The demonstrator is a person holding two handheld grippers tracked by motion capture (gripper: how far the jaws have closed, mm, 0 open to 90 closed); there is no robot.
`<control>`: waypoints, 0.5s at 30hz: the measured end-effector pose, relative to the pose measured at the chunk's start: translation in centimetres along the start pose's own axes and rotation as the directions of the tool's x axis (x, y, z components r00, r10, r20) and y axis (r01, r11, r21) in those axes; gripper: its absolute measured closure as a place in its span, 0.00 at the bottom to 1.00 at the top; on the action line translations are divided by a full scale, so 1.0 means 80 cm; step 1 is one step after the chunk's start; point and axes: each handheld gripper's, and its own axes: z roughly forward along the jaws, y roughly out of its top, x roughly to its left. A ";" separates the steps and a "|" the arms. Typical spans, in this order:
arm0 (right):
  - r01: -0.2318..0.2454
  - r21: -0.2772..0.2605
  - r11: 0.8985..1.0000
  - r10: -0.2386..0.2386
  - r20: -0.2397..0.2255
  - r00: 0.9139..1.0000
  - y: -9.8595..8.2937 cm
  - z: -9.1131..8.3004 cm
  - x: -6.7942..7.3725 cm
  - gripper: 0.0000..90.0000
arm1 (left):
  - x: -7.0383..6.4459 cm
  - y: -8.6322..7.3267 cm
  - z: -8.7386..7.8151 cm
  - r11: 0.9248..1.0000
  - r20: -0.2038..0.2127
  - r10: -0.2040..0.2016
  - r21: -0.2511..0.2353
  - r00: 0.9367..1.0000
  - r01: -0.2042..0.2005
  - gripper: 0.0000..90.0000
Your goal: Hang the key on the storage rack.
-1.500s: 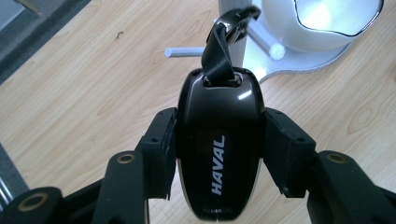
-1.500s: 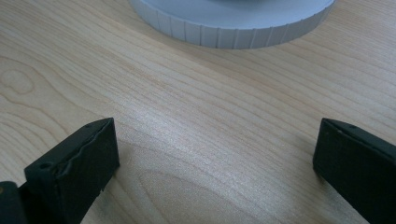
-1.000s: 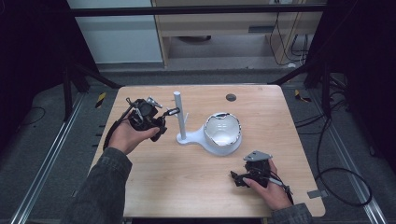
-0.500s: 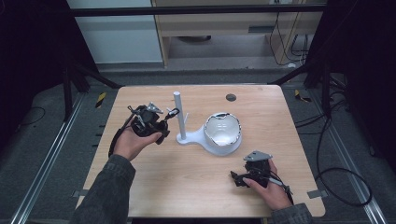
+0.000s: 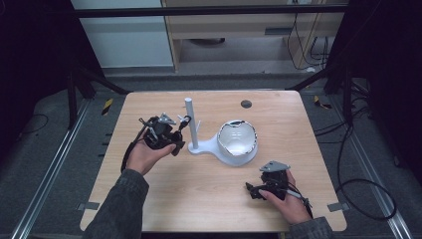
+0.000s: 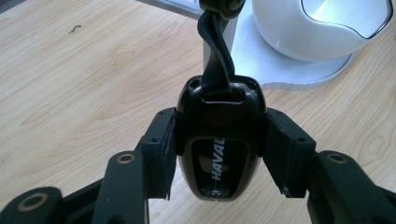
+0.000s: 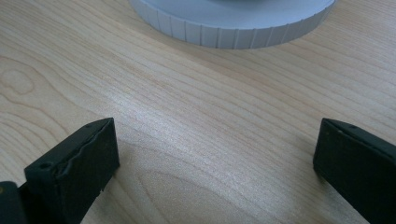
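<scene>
High view: left gripper (image 5: 171,137) is hovering just beside the white stand's (image 5: 219,147) post; right gripper (image 5: 266,186) is resting near the table's (image 5: 209,199) front edge

Left gripper view: jaws are clamping a black car key (image 6: 218,140); its strap (image 6: 215,60) is reaching up the post

Right gripper view: jaws are standing wide apart over bare wood; the stand's base (image 7: 233,23) is lying ahead
</scene>
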 end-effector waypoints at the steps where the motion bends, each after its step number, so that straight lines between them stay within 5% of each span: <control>1: 0.000 0.000 1.000 0.000 0.000 1.000 0.000 0.000 0.000 0.01 | -0.001 0.000 0.002 1.000 0.003 -0.001 -0.001 1.000 0.001 0.54; 15: 0.001 0.001 1.000 -0.001 -0.003 1.000 0.000 0.000 0.000 0.00 | -0.005 -0.003 0.009 0.999 0.007 -0.009 -0.030 1.000 0.010 0.54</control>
